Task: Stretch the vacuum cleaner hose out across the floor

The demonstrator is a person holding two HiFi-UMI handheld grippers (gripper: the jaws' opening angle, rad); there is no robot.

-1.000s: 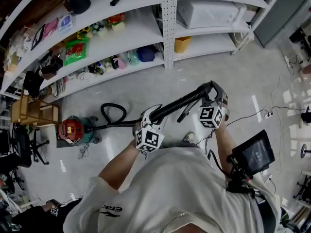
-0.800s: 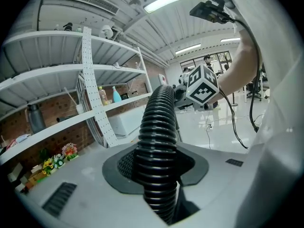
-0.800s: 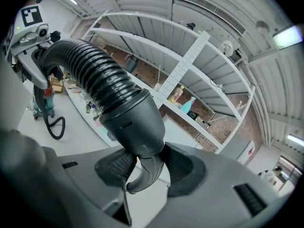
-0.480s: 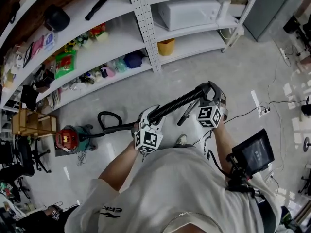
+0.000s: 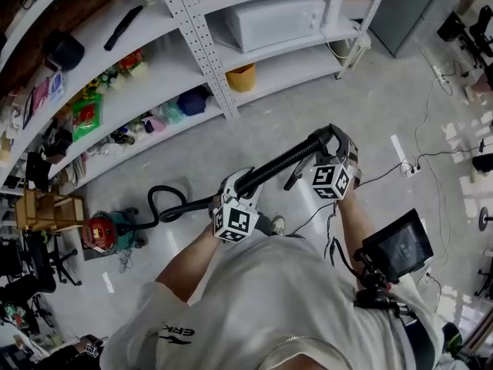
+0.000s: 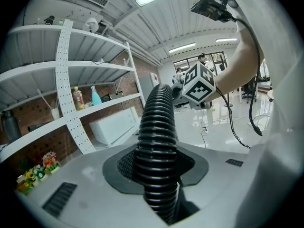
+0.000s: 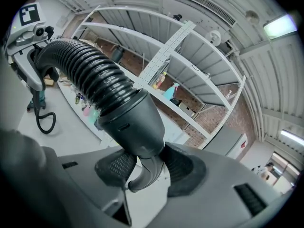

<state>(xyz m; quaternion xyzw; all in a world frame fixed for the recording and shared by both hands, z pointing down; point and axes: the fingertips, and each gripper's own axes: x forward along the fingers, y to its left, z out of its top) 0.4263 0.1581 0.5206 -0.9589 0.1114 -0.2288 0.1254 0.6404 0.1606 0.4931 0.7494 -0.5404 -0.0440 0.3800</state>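
Observation:
A red and teal vacuum cleaner stands on the grey floor at the left. Its black hose loops once beside it, then rises to my hands. My left gripper is shut on the ribbed hose, which passes between the pads. From there the ribbed stretch runs up and right to my right gripper. That gripper is shut on the hose's smooth end cuff, just past the last ribs. Both grippers hang above the floor, in front of my body.
Long white shelves along the far side hold a microwave, a yellow bucket and several small items. A wooden stool stands beside the vacuum. Cables and a power strip lie on the floor at right. A screen hangs at my hip.
Both grippers have carried the hose along the shelves, away from the vacuum. The vacuum now sits farther left and lower in view, and the hose loop beside it has drawn flatter.

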